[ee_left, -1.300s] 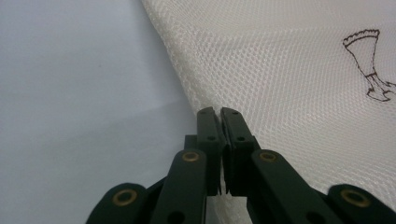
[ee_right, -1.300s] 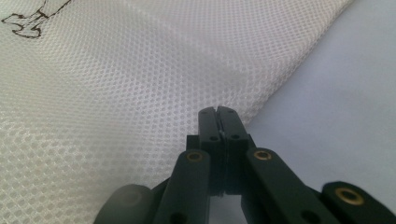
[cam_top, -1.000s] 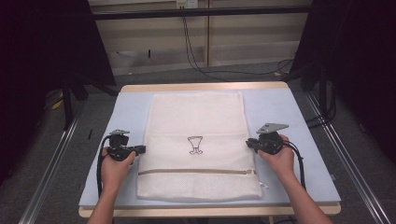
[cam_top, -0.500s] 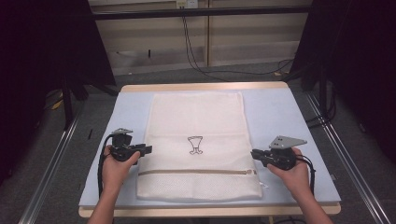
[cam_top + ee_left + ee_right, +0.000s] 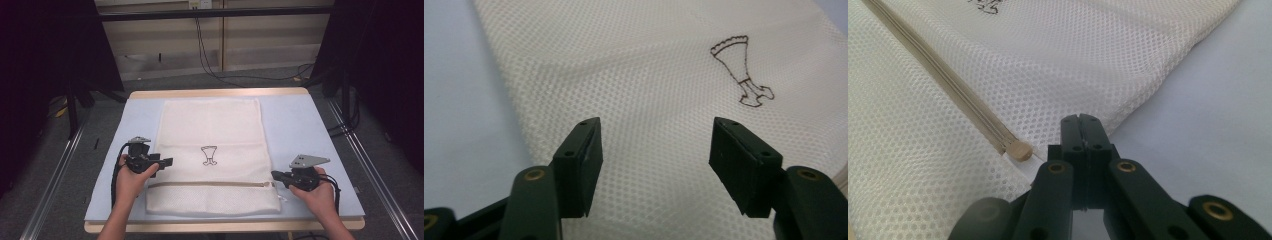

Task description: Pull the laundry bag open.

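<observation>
A pale blue table (image 5: 300, 130) carries a white mesh laundry bag (image 5: 210, 125), lying flat along its middle with the zipper (image 5: 210, 184) running across near the person's end. The bag bears no readable writing, only a small dark outline drawing (image 5: 209, 155) at its centre.

The left gripper (image 5: 167, 162) sits over the bag's left edge, its jaws spread wide, having just been opening, with mesh below them and nothing pinched. A second ago they were close together at that edge.

The right gripper (image 5: 275, 175) rests at the zipper's right end, jaws pressed together on what looks like a white tab just beside the tan zipper end (image 5: 1020, 150). It has come nearer the person since the earlier frame, when it was higher along the bag's right edge.
</observation>
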Demonstrator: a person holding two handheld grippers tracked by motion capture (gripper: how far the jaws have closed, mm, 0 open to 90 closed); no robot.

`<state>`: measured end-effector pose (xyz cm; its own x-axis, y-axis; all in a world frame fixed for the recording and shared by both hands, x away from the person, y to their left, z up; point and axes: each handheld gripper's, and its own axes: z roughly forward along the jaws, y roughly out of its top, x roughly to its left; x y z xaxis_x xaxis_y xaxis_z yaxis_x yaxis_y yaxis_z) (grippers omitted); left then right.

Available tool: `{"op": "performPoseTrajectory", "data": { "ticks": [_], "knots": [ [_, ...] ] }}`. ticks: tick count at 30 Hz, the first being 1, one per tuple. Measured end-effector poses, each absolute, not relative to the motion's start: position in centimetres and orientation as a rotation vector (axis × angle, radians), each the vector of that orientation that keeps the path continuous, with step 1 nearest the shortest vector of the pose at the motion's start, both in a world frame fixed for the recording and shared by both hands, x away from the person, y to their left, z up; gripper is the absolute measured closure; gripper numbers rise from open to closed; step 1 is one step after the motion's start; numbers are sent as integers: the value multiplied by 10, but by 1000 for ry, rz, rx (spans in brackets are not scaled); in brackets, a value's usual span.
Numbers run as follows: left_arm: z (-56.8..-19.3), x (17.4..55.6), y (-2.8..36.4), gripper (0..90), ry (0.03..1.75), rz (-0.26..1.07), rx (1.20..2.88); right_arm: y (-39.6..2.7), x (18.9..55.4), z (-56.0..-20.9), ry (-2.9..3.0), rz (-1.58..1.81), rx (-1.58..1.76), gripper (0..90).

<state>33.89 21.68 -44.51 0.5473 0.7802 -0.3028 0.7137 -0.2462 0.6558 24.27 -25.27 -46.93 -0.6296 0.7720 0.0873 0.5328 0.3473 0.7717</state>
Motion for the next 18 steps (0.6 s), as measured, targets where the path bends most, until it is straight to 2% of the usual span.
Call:
{"op": "performPoseTrajectory", "data": {
  "ticks": [18],
  "knots": [
    [-444, 338, 196, 272, 1113, 37, 2023, -251, 238, -472, 2340, 1139, 1166, 900]
  ]
}}
